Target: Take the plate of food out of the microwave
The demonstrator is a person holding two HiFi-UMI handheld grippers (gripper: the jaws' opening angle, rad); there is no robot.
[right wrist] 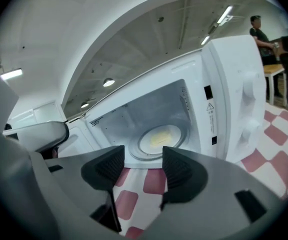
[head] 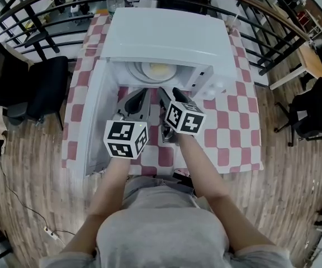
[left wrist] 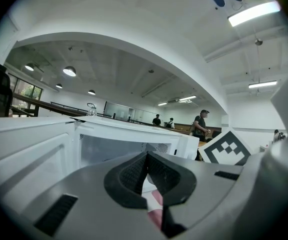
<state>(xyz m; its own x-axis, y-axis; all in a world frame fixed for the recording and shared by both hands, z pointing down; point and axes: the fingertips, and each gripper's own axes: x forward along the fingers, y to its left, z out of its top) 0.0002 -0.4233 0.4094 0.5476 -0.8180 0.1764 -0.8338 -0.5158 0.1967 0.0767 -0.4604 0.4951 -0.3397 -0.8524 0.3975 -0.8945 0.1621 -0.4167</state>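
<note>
Inside microwave (head: 166, 38): plate of food (head: 156, 70); right gripper (right wrist: 143, 158) jaws apart.

The microwave's (head: 166, 38) mouth faces us open, and the strip of checked counter (head: 233, 121) in front of it lies free for an approach. The door (head: 95, 116), swung out at the microwave's left, walls that side; the control panel (head: 203, 78) bounds its right. Inside we see the plate (head: 152, 70) low, with open room above it.
</note>
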